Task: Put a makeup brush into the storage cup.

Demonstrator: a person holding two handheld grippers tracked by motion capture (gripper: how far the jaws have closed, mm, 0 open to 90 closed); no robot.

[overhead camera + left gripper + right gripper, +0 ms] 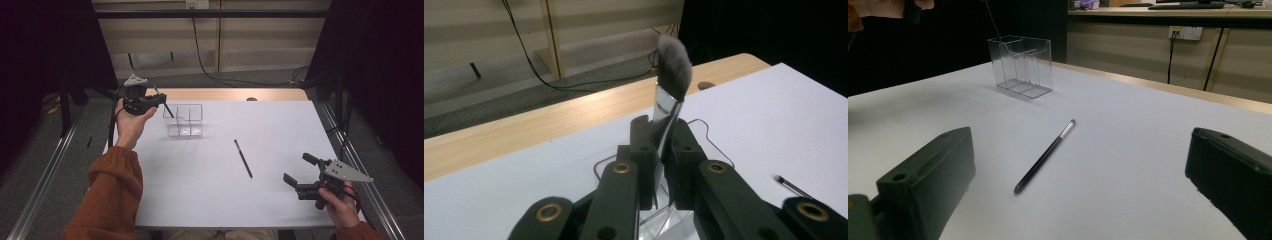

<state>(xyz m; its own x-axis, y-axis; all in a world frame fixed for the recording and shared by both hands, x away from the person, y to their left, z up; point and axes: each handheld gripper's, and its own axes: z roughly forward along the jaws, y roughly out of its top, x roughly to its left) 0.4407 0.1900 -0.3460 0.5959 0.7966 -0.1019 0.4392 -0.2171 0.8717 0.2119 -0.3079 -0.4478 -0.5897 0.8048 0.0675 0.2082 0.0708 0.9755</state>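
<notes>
the left gripper [161, 99] is closed on a makeup brush [670, 82], pinching its silver ferrule, with the grey bristles pointing up and the thin handle slanting down into the clear organizer box [184, 120] at the far left of the white table [225, 195]. the right gripper [300, 172] hovers over the near right corner with its jaws wide apart and nothing between them. a thin black brush [243, 158] lies flat on the table, between the box and the right gripper.

Two brushes [672, 70] [243, 158]; one clear organizer [186, 120]; two hand-held grippers [161, 100] [300, 169].
</notes>
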